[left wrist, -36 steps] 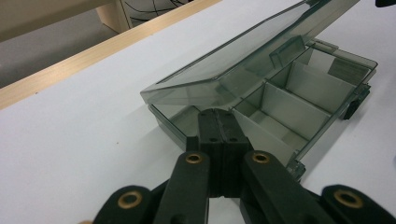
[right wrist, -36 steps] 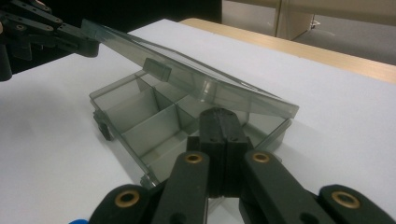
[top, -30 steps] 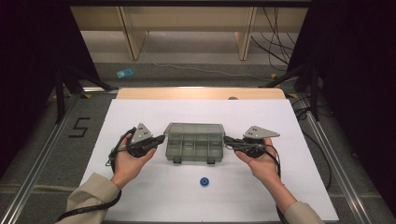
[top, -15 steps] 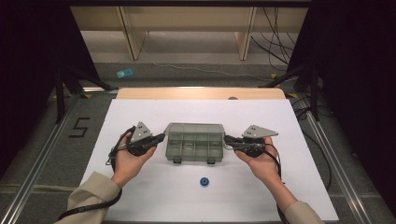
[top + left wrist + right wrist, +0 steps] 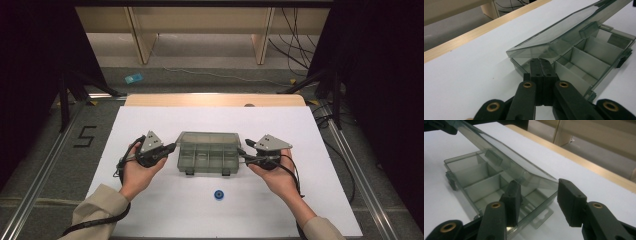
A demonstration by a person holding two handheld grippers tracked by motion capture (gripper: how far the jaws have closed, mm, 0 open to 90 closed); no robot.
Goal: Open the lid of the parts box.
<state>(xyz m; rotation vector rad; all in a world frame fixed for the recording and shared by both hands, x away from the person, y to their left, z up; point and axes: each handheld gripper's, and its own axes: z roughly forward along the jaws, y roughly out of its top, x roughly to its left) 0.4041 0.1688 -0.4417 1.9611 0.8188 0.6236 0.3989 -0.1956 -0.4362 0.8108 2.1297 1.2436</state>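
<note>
The compartment box (image 5: 208,152) lid is partly raised, left gripper (image 5: 541,67) clenched at its 9 o'clock end, right gripper (image 5: 537,195) released, its jaws just opened; the blue ring (image 5: 218,194) is untouched at 6 o'clock.

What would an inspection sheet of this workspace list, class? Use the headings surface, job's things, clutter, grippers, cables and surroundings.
Surface: white tabletop, wooden far edge.
Job's things: translucent grey compartment box, hinged lid partly raised, visible compartments look empty.
Clutter: small blue round part near the front.
Grippers: left gripper shut at the box's end; right gripper jaws just opening, astride the box's corner.
Cables: black cables on the floor.
Surroundings: wooden furniture legs, floor marking "5".
</note>
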